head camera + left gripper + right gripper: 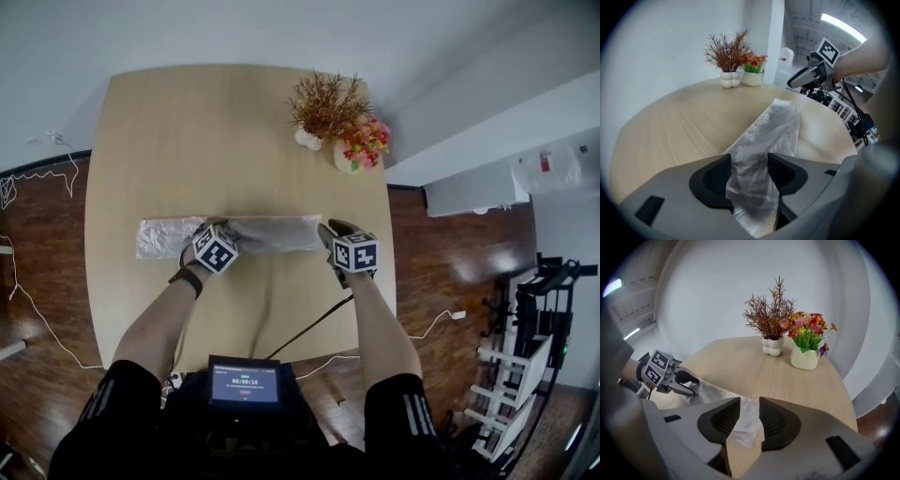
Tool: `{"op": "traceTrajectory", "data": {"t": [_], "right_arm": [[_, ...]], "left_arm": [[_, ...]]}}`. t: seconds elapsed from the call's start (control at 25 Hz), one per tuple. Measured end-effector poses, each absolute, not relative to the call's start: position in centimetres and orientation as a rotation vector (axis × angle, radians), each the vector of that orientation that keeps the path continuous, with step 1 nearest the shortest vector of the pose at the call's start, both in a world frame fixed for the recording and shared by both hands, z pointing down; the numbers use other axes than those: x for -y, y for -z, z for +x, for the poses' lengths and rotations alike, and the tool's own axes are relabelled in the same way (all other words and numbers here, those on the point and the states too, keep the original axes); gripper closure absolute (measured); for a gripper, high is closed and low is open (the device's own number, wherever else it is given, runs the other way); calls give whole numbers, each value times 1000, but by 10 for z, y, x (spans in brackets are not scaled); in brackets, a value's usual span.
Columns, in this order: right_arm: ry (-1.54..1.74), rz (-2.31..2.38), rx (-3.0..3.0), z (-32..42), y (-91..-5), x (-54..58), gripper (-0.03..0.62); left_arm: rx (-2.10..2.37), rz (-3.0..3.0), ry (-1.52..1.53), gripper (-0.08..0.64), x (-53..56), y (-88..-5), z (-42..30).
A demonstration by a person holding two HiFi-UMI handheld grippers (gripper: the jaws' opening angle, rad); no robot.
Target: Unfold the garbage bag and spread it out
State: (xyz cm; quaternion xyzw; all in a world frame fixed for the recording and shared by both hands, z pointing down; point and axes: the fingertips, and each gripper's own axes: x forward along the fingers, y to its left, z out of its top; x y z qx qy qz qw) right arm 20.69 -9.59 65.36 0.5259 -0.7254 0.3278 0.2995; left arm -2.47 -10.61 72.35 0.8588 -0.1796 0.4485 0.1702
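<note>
Garbage bag (272, 234): a long folded strip lying across the middle of the worktop (169, 131). Left gripper (749, 161), near the strip's middle, pinches a bunched fold of the bag between its pads. Right gripper (750, 405), at the strip's right end, stands spread, its pads clear of the plastic.

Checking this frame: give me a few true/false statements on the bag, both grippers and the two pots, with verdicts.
1. The garbage bag lies as a long folded strip across the table. True.
2. The left gripper is closed on the bag. True.
3. The right gripper pinches the bag's end. False: its jaws stand apart, and the end lies loose on the table behind the gap.
4. The white pot and the flower pot stand at the table's near edge. False: they stand at the far edge.
</note>
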Motion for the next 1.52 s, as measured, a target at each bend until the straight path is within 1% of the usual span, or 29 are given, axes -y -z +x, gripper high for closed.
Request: {"op": "traceTrajectory", "data": {"t": [0.28,0.4,0.6,0.76,1.32,1.4,1.52], "right_arm": [[-786,1230,1840,222,-708,118,440],[-751,1200,1832,222,-720,126,440],[-784,1180,1835,222,-734,129,444],[-783,1168,1871,216,-732,129,502],[-715,1174,1965,204,-709,133,513],[-673,1179,1974,204,-704,132,551],[-615,1174,1990,201,-699,131,572]], "left_arm": [[554,2434,-1263,307,121,-721,-5],[569,2429,-1256,307,122,-721,-3],[577,2422,-1266,307,124,-721,-2],[591,2416,-1273,307,124,-720,-4],[602,2408,-1328,307,119,-718,-11],[607,2418,-1326,307,119,-715,-10],[616,2436,-1311,307,120,-707,-7]]}}
